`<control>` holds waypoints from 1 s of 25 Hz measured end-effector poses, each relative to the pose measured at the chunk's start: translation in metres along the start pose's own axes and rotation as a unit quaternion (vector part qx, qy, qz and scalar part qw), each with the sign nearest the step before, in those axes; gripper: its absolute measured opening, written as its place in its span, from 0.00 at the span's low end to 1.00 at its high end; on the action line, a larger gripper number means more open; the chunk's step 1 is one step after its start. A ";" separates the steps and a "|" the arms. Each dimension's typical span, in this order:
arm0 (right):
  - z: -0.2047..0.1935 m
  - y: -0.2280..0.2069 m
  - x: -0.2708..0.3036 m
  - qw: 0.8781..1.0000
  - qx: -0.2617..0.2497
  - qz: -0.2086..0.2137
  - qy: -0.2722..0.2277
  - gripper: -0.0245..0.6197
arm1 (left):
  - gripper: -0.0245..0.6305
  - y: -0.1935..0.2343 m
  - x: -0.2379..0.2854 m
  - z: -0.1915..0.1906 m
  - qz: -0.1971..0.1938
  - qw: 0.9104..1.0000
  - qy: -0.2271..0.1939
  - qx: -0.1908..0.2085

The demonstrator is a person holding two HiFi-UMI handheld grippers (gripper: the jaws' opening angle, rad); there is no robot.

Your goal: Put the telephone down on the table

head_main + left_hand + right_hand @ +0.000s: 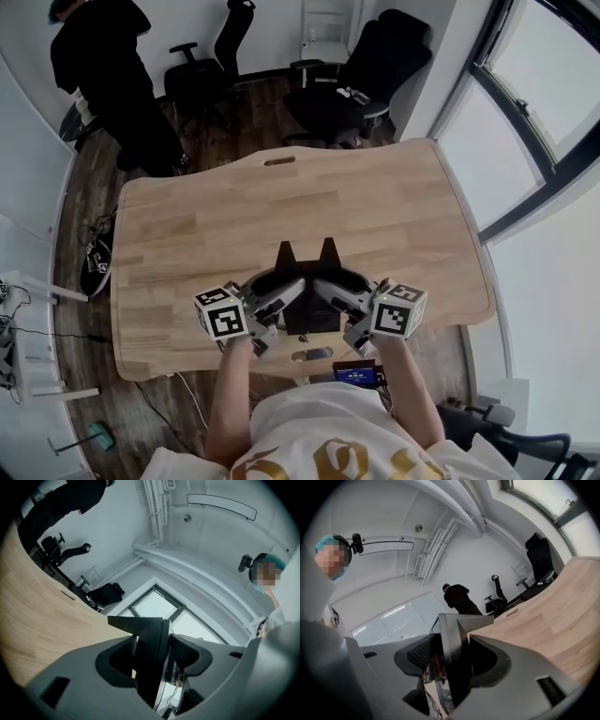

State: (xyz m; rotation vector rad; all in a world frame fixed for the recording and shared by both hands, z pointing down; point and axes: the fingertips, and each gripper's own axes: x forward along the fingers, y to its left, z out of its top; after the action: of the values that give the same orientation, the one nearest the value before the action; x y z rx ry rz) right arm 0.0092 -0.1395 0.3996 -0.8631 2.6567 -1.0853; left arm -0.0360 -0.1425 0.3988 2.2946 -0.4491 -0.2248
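Observation:
The telephone (pixel 306 281), a flat black piece with two pointed tips facing away from me, hangs over the near edge of the wooden table (pixel 281 206). My left gripper (pixel 284 298) is shut on its left side and my right gripper (pixel 330 294) on its right side. In the left gripper view the telephone (pixel 151 653) stands edge-on between the jaws of the left gripper (pixel 154 667). The right gripper view shows the telephone (pixel 453 658) as a dark slab clamped in the right gripper (pixel 452 667). Its underside is hidden.
The table has a slot cut-out (pixel 279 160) near its far edge. Black office chairs (pixel 361 80) and a person in black (pixel 108 66) are beyond it. A small device with a blue screen (pixel 356 374) sits below the near edge. Windows (pixel 544 122) run along the right.

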 end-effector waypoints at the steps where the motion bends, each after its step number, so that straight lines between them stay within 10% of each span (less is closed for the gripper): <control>1: -0.001 -0.003 0.001 1.000 0.003 0.001 0.002 0.39 | 0.37 0.003 0.001 -0.001 0.001 1.000 0.000 -0.001; 25: -0.037 -0.086 0.035 0.995 0.074 -0.006 0.065 0.39 | 0.37 0.092 0.014 -0.029 0.035 0.996 0.017 -0.076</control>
State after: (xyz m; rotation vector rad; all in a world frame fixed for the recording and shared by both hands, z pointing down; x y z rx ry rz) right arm 0.0073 -0.1863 0.4884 -0.8082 2.6333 -1.3647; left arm -0.0373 -0.1881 0.4854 2.1276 -0.4784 -0.1789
